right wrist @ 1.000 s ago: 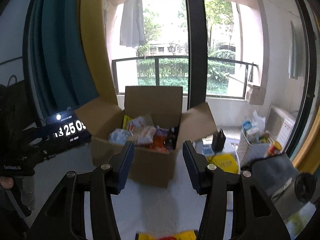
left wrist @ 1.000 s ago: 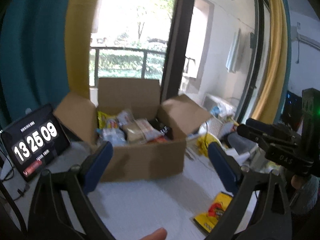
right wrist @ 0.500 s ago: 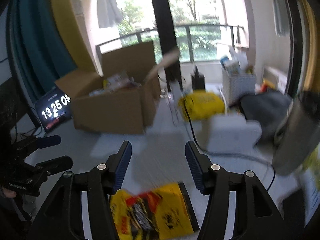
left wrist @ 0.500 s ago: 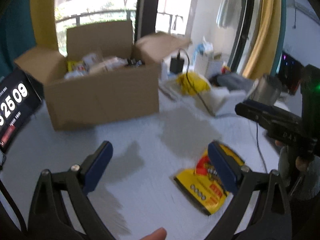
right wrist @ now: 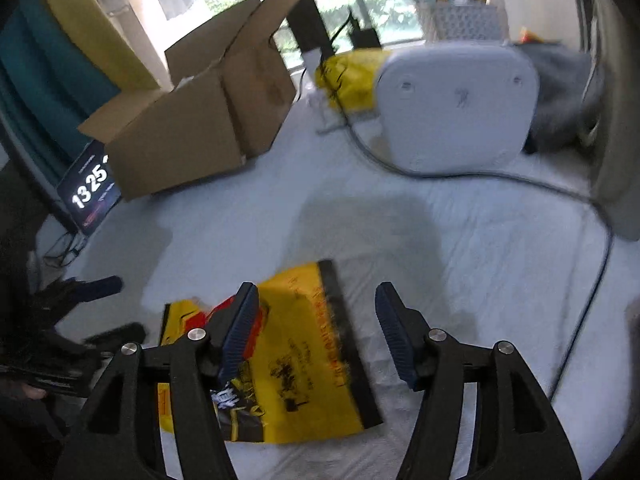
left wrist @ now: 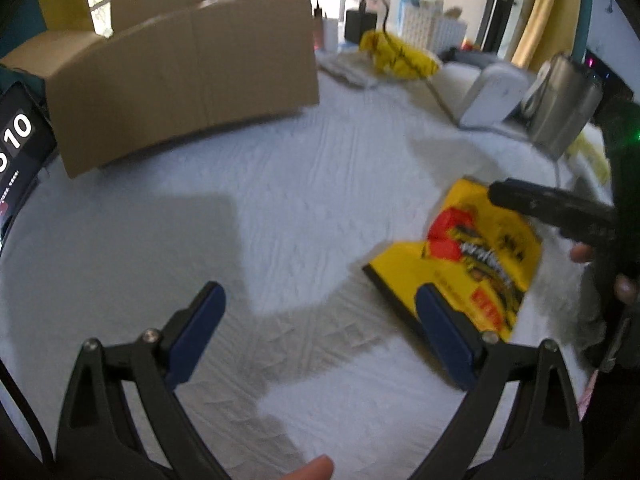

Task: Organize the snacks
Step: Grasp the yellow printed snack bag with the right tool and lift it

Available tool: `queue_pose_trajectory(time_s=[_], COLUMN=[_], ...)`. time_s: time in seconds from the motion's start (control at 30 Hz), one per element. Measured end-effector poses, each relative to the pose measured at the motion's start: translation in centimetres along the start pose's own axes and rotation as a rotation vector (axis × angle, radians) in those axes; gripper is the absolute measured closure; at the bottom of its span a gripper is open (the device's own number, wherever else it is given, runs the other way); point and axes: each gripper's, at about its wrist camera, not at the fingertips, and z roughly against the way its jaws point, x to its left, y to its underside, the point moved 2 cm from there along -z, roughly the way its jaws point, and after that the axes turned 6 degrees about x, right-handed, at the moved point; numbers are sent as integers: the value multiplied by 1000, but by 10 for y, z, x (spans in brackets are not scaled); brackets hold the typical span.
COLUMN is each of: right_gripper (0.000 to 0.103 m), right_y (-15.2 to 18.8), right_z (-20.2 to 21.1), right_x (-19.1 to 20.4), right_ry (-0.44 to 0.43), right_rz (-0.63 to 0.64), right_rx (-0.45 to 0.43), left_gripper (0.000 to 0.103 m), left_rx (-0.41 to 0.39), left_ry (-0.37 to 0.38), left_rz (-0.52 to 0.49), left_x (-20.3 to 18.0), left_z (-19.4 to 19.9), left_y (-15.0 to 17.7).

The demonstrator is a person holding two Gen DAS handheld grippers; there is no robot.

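A yellow snack bag with red and black print lies flat on the white cloth. My right gripper hangs just above it, jaws opening, the bag's right half below the gap and no pad pressing on it. In the left wrist view the same snack bag lies at right, with the right gripper's fingers over its far edge. My left gripper is open over bare cloth, its right fingertip in front of the bag's near corner. The open cardboard box stands at the back left.
A tablet clock leans left of the cardboard box. A white device with a cable, a yellow plastic bag and a metal cup crowd the back right. A cable runs along the cloth at right.
Both grippers have dropped and tilted down toward the table. The box has slid up and back in view; the yellow bag now lies under the right gripper, whose jaws stand wider.
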Motion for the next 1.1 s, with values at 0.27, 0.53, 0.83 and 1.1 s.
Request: queue_pose_trajectory(time_s=[0.27,0.53,0.83,1.1], right_gripper=[37,36,74,78], right_y=[11,21,20,-5], right_z=[-5,-16,-13,11], right_x=[25,70,89,113], right_ry=[-81,-114,-83,-28], right_rz=[44,130,165,219], right_rx=[62,100,68,-12], left_gripper=[6,6,6,6], left_rx=[26,5,-1,-81], left_ry=[-21,-19,22,36], left_rz=[-28,-28,17,86], left_x=[-5,-3,18,55], left_z=[-20,-19,-7,26], left_y=[8,13,18,11])
